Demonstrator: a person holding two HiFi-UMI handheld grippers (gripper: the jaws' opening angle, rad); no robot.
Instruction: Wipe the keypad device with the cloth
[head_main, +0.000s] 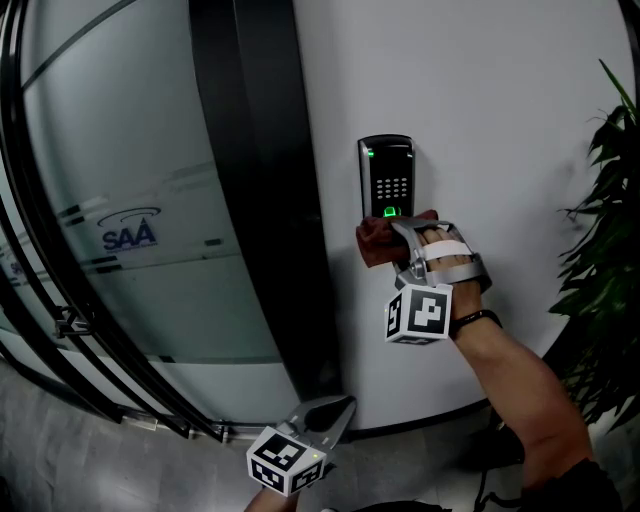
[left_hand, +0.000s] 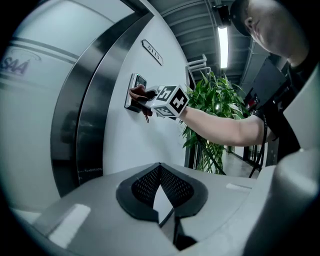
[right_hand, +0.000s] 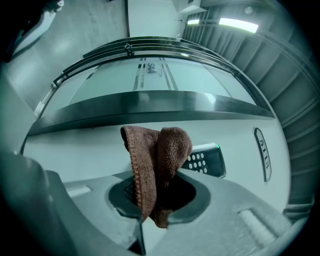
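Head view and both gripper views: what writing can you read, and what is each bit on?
"SAA": blue logo on the frosted glass door panel.
Small oval number plate on the white wall: digits too blurred to read surely.
Black wall-mounted keypad device: key labels too small to read.
Brown cloth shut in the right hand-held gripper: no print.

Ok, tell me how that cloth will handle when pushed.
Probably floppy: the cloth bunches in soft folds in the right gripper. Likely light, since a pinch holds it. Its nubby weave should drag rather than slip on the keypad.
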